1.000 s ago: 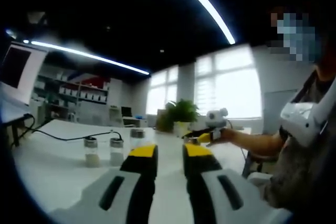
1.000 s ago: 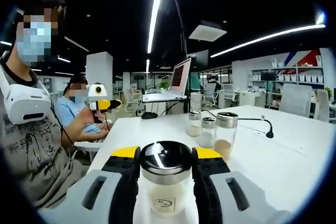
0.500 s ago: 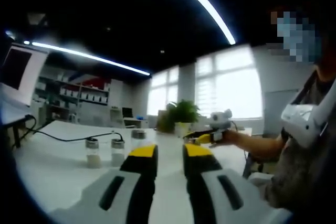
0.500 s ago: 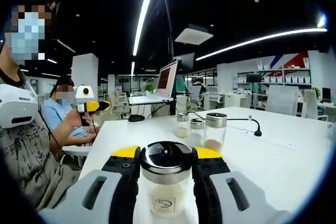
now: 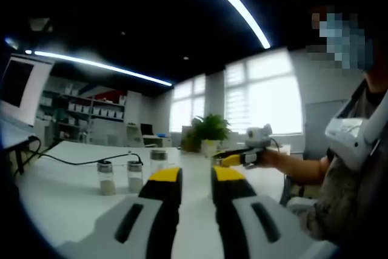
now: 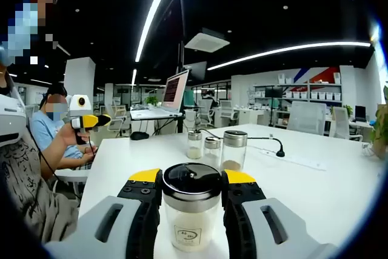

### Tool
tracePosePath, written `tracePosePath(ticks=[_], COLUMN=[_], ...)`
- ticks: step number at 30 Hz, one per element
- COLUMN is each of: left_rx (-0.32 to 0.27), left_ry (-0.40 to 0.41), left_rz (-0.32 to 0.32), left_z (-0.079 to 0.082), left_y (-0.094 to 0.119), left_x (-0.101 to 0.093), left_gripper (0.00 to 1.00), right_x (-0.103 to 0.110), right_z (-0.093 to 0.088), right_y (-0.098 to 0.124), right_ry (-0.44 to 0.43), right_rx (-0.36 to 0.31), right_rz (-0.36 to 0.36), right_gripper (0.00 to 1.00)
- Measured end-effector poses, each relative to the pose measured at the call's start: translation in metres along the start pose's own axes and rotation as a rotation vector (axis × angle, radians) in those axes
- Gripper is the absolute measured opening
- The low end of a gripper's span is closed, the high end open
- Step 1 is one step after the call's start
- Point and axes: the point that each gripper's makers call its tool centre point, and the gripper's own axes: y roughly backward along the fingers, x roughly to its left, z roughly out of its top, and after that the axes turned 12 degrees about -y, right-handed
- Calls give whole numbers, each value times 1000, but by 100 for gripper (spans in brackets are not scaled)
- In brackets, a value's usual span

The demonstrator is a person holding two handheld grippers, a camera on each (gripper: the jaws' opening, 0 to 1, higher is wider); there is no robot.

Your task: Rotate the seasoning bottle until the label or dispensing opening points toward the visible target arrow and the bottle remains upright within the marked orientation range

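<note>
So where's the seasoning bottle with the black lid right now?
In the right gripper view, the seasoning bottle stands upright, clamped in the right gripper, nearer the camera than three other jars on the white table.

Small dark round mark printed on the label [image 6: 187, 233] of the seasoning bottle [image 6: 191, 210]; too small to read. Dark lettering across the chest of the person's grey shirt [image 6: 24, 177], left of the bottle; characters blurred, not legible. Bright laptop screen [image 6: 174, 89] beyond the bottle, on the white table [image 6: 315, 192]; content unreadable. No legible text, brand, number or sign anywhere else in the right gripper view or the left gripper view.
</note>
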Motion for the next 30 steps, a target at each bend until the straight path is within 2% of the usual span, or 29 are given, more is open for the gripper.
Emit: tracePosePath(ticks=[13, 25, 30], left_rx=[-1, -7, -7], left_ry=[2, 4, 6], left_rz=[6, 7, 8], left_z=[1, 1, -1], left_y=[2, 3, 2], left_x=[2, 2, 2], left_gripper=[20, 20, 20], right_x=[-1, -4, -7], right_z=[-1, -2, -2], right_y=[1, 3, 3], right_ry=[-17, -59, -75], right_rx=[-11, -101, -137], right_rz=[-161, -280, -360], right_gripper=[38, 38, 38])
